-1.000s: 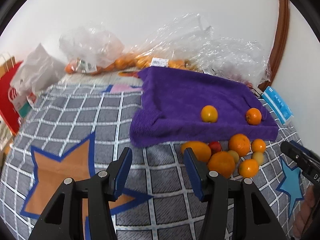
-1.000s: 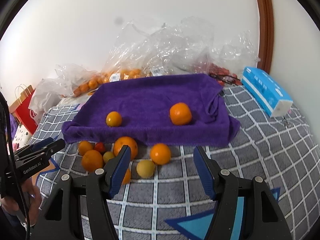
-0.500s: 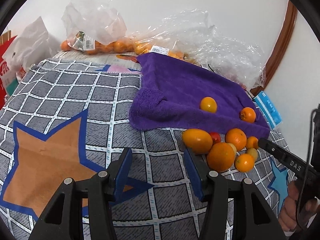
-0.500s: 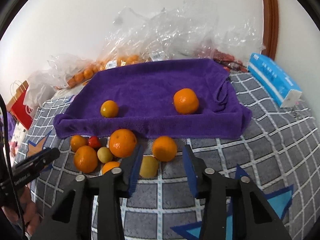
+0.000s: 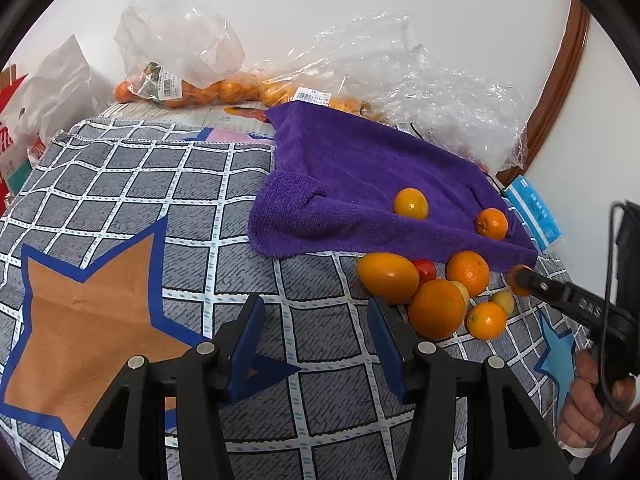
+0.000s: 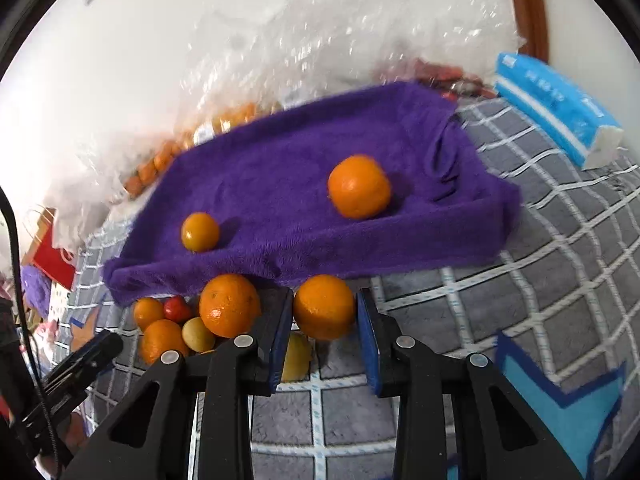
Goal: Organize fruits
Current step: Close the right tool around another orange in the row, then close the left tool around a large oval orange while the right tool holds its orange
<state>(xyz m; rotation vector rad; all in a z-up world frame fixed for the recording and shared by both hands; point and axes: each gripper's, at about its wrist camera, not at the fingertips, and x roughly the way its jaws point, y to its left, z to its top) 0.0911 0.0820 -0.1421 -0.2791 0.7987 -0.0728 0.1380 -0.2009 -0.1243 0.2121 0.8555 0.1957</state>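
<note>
A purple towel (image 5: 360, 176) (image 6: 288, 184) lies on the checked cloth with two oranges on it: a small one (image 6: 200, 232) (image 5: 410, 203) and a bigger one (image 6: 359, 187) (image 5: 492, 223). Several loose fruits (image 5: 436, 304) cluster at its front edge. My right gripper (image 6: 325, 320) has its blue pads on both sides of an orange (image 6: 324, 306), touching or nearly touching it. A large orange (image 6: 229, 310) and a yellow fruit (image 6: 296, 356) lie just left of it. My left gripper (image 5: 316, 328) is open and empty, left of the cluster.
Clear plastic bags of oranges (image 5: 208, 88) line the wall behind the towel. A blue tissue pack (image 6: 556, 116) lies at the right. A red paper bag (image 5: 12, 140) stands at the far left. The checked cloth (image 5: 120, 208) has star patterns.
My right gripper moved forward and down to the fruit cluster and narrowed around one orange. My left gripper moved forward toward the cluster and stayed open.
</note>
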